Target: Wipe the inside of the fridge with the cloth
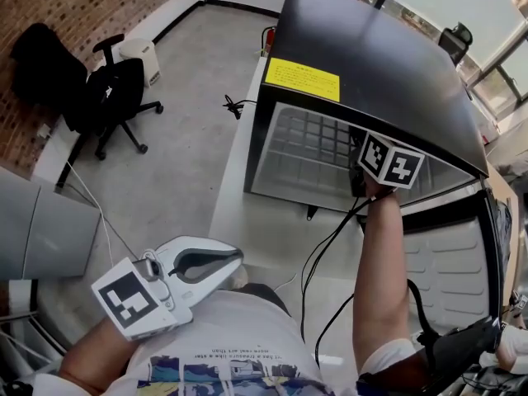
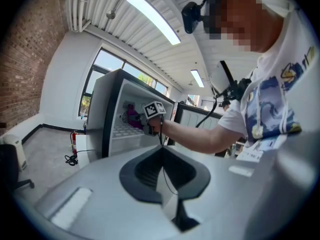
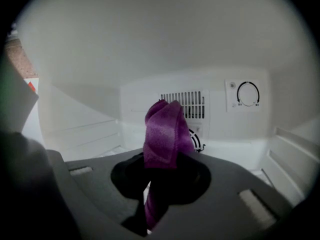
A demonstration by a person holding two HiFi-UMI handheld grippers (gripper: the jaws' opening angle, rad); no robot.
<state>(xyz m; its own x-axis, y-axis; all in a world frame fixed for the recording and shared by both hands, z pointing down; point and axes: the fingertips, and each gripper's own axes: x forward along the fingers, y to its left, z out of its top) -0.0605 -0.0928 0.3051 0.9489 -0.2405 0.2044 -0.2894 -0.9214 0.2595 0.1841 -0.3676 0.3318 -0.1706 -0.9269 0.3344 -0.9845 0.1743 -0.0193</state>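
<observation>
1. The cloth (image 3: 162,134) is being pinched in the pressed-together jaws of the right gripper (image 3: 165,184). A purple fold is sticking up past the jaw tips and a tail is hanging below them.
2. That gripper is being held inside the open fridge (image 1: 371,64), under its top panel. It is being aimed at the back wall, where a vent (image 3: 182,105) and a dial (image 3: 248,93) are showing.
3. The cloth is appearing short of the back wall, so wiping contact cannot be confirmed. The step in hand is being judged as bringing the fold onto an inner surface.
4. To do this well, the free fold should be laid flat against the wall before it is dragged. That way fabric, not the hard jaw tips, is being pressed on the plastic.
5. Long overlapping strokes are being advised, from the top down, with the side walls and corners included.
6. The dial and vent should be passed lightly, lest the setting be turned or the cloth be snagged in the slats.
7. The pinch should be kept firm, since only a small part of the cloth is being gripped.
8. The left gripper (image 1: 210,262) is being held low by the person's chest, well apart from the fridge. Its jaws are closed on nothing.
</observation>
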